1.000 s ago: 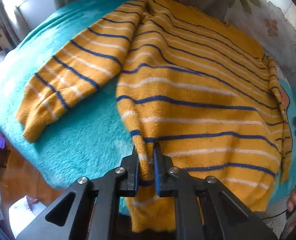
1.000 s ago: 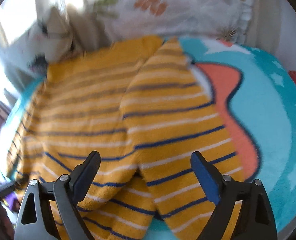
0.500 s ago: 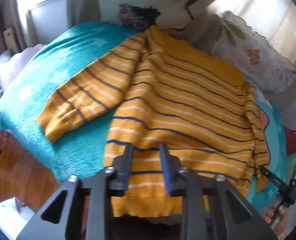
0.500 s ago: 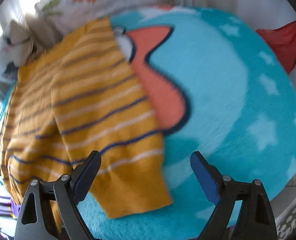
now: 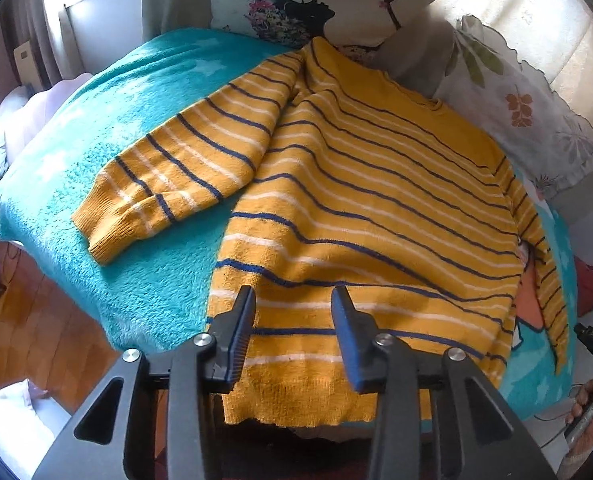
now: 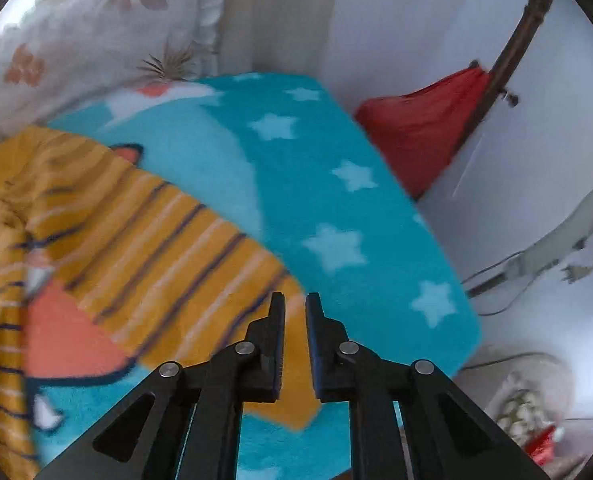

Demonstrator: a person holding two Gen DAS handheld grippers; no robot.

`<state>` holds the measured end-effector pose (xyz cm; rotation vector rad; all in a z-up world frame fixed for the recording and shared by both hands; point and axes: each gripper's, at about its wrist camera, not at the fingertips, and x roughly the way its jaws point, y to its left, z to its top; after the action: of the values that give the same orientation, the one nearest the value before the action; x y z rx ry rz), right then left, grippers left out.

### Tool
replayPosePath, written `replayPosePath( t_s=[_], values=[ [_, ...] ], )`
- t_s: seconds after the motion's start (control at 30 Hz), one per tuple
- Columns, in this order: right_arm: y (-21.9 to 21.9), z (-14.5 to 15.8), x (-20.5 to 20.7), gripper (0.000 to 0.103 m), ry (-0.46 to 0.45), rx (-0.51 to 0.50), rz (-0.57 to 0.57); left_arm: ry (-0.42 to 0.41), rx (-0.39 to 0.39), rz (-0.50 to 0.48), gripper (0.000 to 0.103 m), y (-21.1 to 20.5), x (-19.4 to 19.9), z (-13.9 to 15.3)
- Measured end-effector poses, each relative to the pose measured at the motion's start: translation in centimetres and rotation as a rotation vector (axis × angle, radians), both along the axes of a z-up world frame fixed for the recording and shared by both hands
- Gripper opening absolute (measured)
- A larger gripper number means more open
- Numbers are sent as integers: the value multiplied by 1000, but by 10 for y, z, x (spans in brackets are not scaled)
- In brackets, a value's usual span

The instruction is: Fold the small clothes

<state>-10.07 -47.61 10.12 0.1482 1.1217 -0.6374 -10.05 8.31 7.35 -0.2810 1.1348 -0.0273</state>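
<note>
A mustard sweater (image 5: 376, 200) with navy and white stripes lies flat on a teal star blanket (image 5: 136, 280). Its left sleeve (image 5: 184, 176) angles out over the blanket. My left gripper (image 5: 295, 296) hovers over the hem near the bed's front edge; its jaws are opening and the pads touch nothing. In the right wrist view the other sleeve (image 6: 168, 248) runs toward the lower middle. My right gripper (image 6: 296, 300) sits over that sleeve's cuff end, jaws closing to a narrow gap. Fabric shows in the gap, but the pads are not pressing on it.
Floral pillows (image 5: 516, 100) line the far side of the bed. Wooden floor (image 5: 36, 340) lies past the left edge. A red cloth (image 6: 424, 128), cables (image 6: 496, 280) and a white floor lie beyond the blanket's right edge. A person's hand (image 5: 584, 404) shows at the lower right.
My left gripper let go of the hem, opened and rose a little. My right gripper swung right from the sweater's body to the sleeve cuff, and its wide jaws closed to a narrow gap.
</note>
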Motion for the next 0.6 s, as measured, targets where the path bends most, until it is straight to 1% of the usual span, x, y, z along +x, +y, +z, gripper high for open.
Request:
replayPosePath(
  t_s=[0.03,0.07,0.13,0.2,0.23,0.27,0.37,0.4,0.43,0.5,0.53,0.6],
  values=[
    [7,3,-1,31,-36,97,49,4,-3,-2,38,-1,1,0],
    [22,1,-1,39,-52,180,90,6,-5,-5,39,-2,1,0],
    [54,-6,-6,40,-89,454,228,16,-5,-17,41,-6,1,-2],
    [86,-22,-5,40,-62,654,337,27,-6,-25,42,-9,0,-5],
    [101,-31,-5,40,-42,713,379,30,-6,-30,42,-10,-1,-6],
    [113,-38,-7,40,-25,738,402,32,-5,-34,42,-11,-3,-6],
    [130,-56,-11,41,31,754,424,42,-9,-46,42,-12,-8,-9],
    [137,-54,-15,48,20,744,427,45,-9,-46,42,-13,-11,-10],
    [143,-52,-17,49,5,731,438,44,-7,-45,42,-13,-12,-11],
    [153,-54,-15,49,9,742,463,50,-14,-42,42,-13,-14,-13],
    [158,-56,-16,47,8,750,485,50,-18,-39,42,-12,-15,-13],
    [170,-56,-12,6,15,764,521,45,-18,-34,42,-14,-17,-13]
  ],
)
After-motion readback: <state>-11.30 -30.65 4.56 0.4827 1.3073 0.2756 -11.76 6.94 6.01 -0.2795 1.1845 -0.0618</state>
